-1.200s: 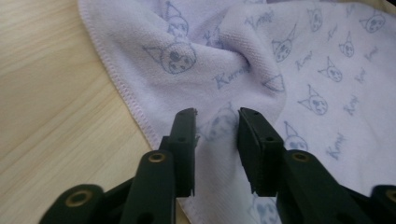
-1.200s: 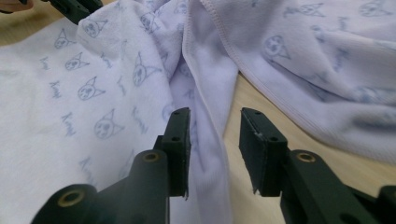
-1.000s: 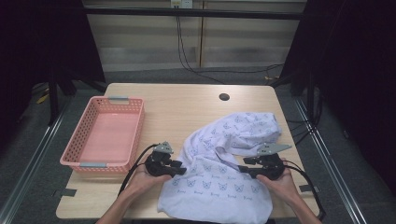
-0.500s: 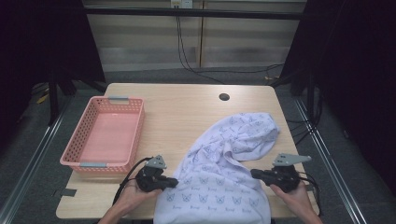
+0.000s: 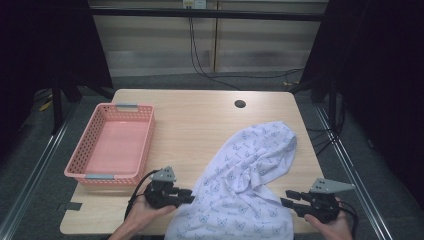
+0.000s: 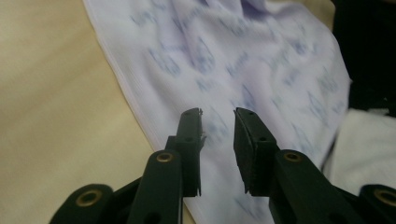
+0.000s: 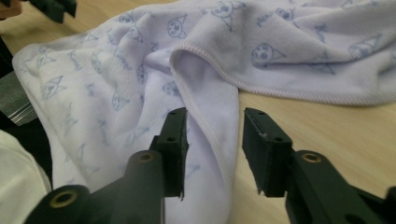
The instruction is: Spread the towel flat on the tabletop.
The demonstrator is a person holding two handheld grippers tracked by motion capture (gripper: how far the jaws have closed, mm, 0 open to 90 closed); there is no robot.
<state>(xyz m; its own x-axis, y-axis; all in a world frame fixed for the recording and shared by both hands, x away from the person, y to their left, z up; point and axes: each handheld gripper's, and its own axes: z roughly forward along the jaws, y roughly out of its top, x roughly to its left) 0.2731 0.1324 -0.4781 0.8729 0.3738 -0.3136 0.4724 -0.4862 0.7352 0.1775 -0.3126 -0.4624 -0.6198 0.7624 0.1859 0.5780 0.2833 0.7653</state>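
I have a claw in each hand, both low at the near edge of the table [image 5: 200, 115]. The left claw [image 5: 189, 196] points across toward the right one, and its tips sit just at the left border of the printed cloth [image 5: 250, 180]. In the left gripper view its jaws stand apart with a narrow gap; they have just been opening. The cloth [image 6: 224, 70] lies under and ahead of the left claw [image 6: 218, 116], with its hemmed edge running off to the left of the jaws, and nothing is pinched between them, so I call this claw released.

The right claw [image 5: 286, 197] points back toward the left one, its tips close beside the right border of the cloth. In the right gripper view the jaws are spread, and they too have just been opening. A folded lip of the cloth [image 7: 205, 112] runs down between the pads of the right claw [image 7: 215, 116], nearer the left jaw, but the pads do not press on it; bare table shows next to the right jaw. This claw is released as well.

The cloth is spread between the two claws, rumpled, stretching away from them toward the far right part of the table, and its near end hangs over the table edge. A pink basket [image 5: 112, 145] sits beyond the left claw, off to its outer side, well apart from the cloth.
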